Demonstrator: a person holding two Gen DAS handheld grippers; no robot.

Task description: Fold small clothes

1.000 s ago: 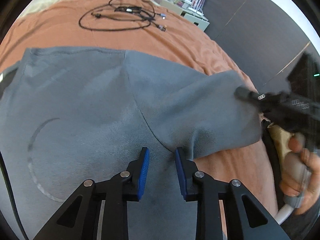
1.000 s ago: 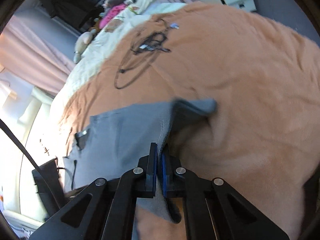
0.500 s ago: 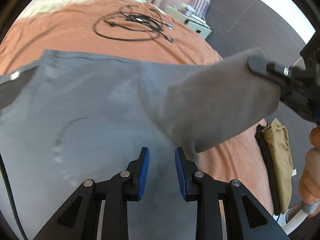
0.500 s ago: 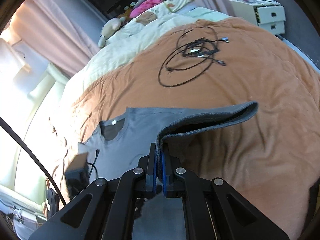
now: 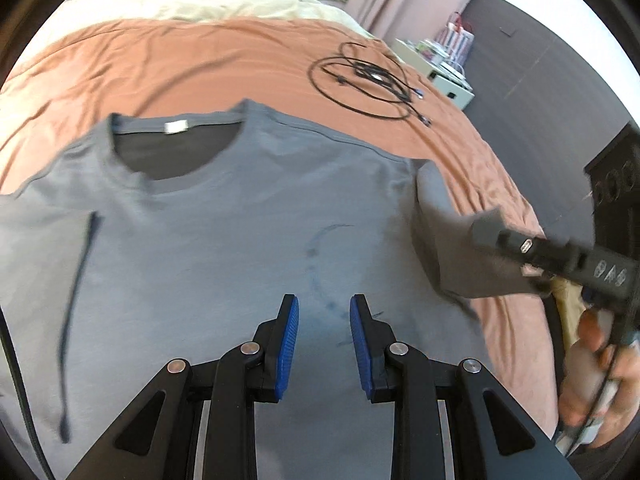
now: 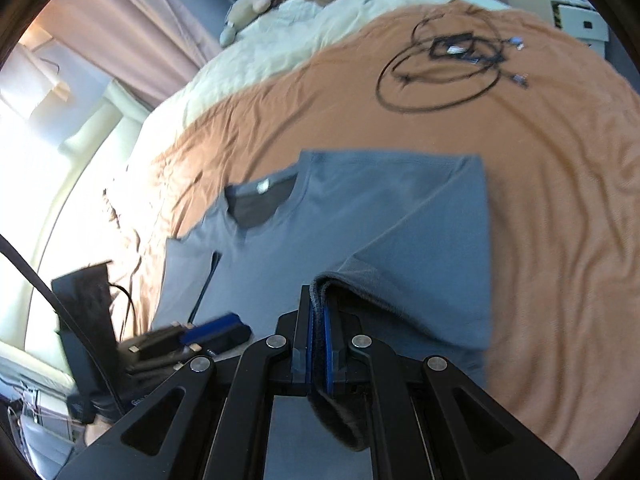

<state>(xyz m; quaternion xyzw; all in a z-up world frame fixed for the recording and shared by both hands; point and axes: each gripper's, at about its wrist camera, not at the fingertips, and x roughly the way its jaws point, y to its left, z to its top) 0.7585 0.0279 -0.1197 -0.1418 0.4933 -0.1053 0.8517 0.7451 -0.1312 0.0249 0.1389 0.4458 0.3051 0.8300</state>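
A grey T-shirt [image 5: 224,240] lies spread front-up on the orange blanket [image 5: 180,64] of a bed, collar toward the pillows. Its sleeve [image 6: 320,292] is pinched in the clenched fingers of the right gripper [image 6: 318,320] and lifted over the shirt's body. The left gripper [image 5: 324,336] hovers above the chest, fingers parted, grasping nothing. A coiled black cable [image 5: 368,80] lies farther up the blanket.

**Bedroom, daylight from one side**

Wide bed under orange blanket [image 6: 500,208], cream duvet [image 6: 280,48] bunched toward head. Soft toys [image 6: 244,12] heaped at far end. Pink curtains [image 6: 132,36] along wall, strong glare from window side. White drawer unit [image 5: 444,76] beside bed, cluttered on top. Dark grey wall [image 5: 532,60] behind. Loose black cables [image 5: 364,84] coiled on blanket.
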